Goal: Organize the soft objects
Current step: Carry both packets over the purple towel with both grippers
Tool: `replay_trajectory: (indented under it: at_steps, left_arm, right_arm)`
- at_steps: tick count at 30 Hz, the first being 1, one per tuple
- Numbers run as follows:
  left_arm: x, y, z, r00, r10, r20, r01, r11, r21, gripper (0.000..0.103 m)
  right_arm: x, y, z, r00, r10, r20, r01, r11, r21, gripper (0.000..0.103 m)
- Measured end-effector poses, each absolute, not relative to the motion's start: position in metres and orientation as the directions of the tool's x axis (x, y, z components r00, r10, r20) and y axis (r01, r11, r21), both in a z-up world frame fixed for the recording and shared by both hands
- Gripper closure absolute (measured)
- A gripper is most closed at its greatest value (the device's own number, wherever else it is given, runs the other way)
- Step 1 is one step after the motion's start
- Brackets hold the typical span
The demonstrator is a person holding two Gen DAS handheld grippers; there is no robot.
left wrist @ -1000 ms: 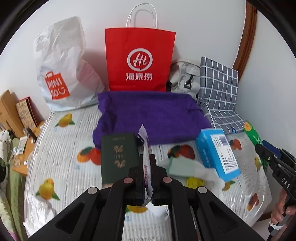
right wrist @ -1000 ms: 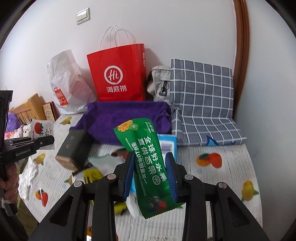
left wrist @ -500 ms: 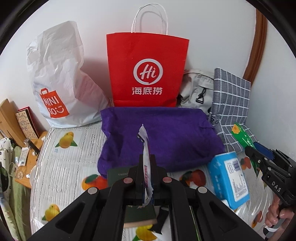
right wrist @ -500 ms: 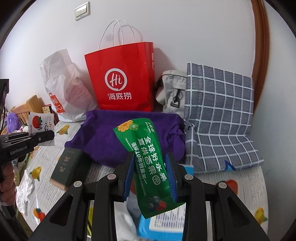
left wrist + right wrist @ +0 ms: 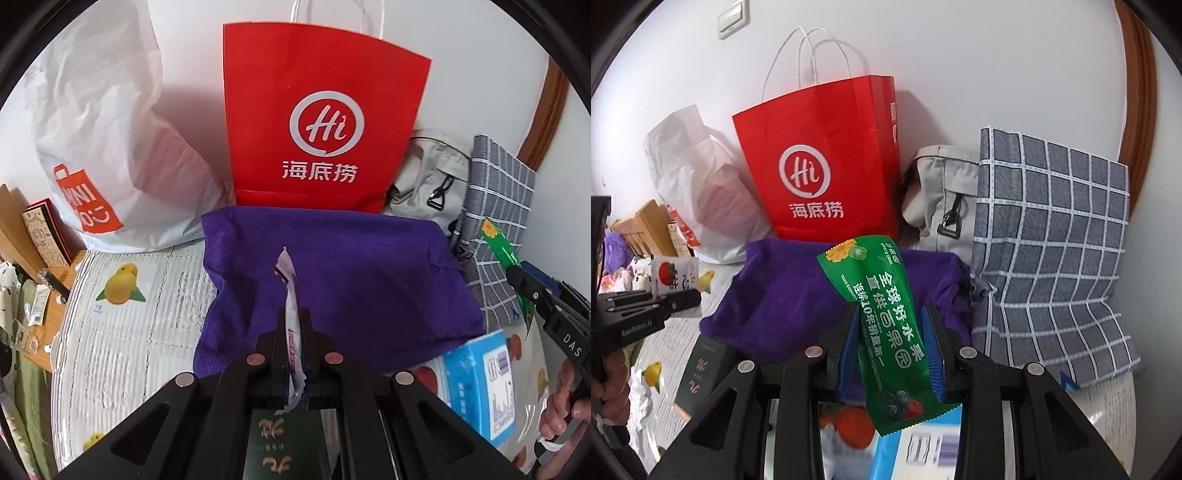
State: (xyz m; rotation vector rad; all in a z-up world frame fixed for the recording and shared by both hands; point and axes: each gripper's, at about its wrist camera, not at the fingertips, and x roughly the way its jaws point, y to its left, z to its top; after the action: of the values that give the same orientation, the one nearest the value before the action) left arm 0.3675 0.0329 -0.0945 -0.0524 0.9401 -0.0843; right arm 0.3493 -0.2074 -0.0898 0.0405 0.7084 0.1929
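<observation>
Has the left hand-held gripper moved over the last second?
Yes. The left hand-held gripper, shut on a white packet, has advanced toward the red paper bag, which now looms larger above the purple cloth.

Right gripper squeezes green snack packet between blue pads, packet standing tilted. Behind it purple cloth lies on bed. Red paper bag stands by wall, white plastic bag on its left, grey checked cushion on right. Left gripper at left edge holds small strawberry packet.
</observation>
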Motion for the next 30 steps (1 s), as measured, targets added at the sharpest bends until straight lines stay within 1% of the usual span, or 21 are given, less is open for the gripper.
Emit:
replay_trajectory:
  at_steps: [11,15,21,26,30]
  left_arm:
    - [0.417,0.02,-0.106,0.57,-0.139,-0.81,0.075,0.99,-0.117,0.099]
    - [0.436,0.02,-0.122,0.546,-0.151,-0.824,0.075,0.989,-0.131,0.099]
    - [0.458,0.027,-0.141,0.505,-0.195,-0.841,0.078,0.98,-0.181,0.099]
    - [0.467,0.033,-0.153,0.483,-0.197,-0.853,0.073,0.98,-0.185,0.099]
    - [0.472,0.033,-0.166,0.451,-0.205,-0.869,0.071,0.978,-0.194,0.099]
  right_arm:
    - [0.409,-0.2,-0.097,0.702,0.255,-0.665,-0.215,0.966,0.144,0.069]
    - [0.426,-0.197,-0.105,0.689,0.255,-0.678,-0.224,0.965,0.135,0.069]
    - [0.448,-0.199,-0.134,0.645,0.235,-0.727,-0.215,0.969,0.122,0.069]
    - [0.461,-0.2,-0.153,0.61,0.214,-0.763,-0.211,0.972,0.104,0.069]
    - [0.469,-0.2,-0.165,0.569,0.225,-0.791,-0.215,0.969,0.121,0.069]
